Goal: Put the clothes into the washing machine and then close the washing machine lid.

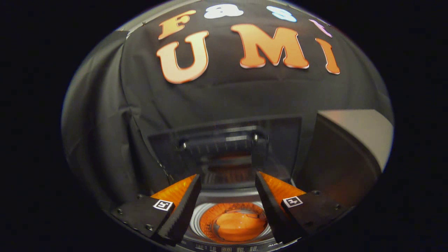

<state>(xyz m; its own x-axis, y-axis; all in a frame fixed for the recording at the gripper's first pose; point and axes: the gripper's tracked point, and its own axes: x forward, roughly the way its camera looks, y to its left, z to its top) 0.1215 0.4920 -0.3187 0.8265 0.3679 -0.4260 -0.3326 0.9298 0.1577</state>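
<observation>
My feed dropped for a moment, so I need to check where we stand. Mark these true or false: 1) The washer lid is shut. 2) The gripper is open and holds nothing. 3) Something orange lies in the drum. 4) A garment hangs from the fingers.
1) False. The lid stands raised beyond the fingers, leaving the drum open.
2) True. The gripper has its fingers spread apart, with nothing between them.
3) True. An orange piece of clothing lies at the bottom of the drum, seen through the gap between the fingers.
4) False. Nothing hangs from either finger; the clothing sits down in the drum, apart from them.
</observation>
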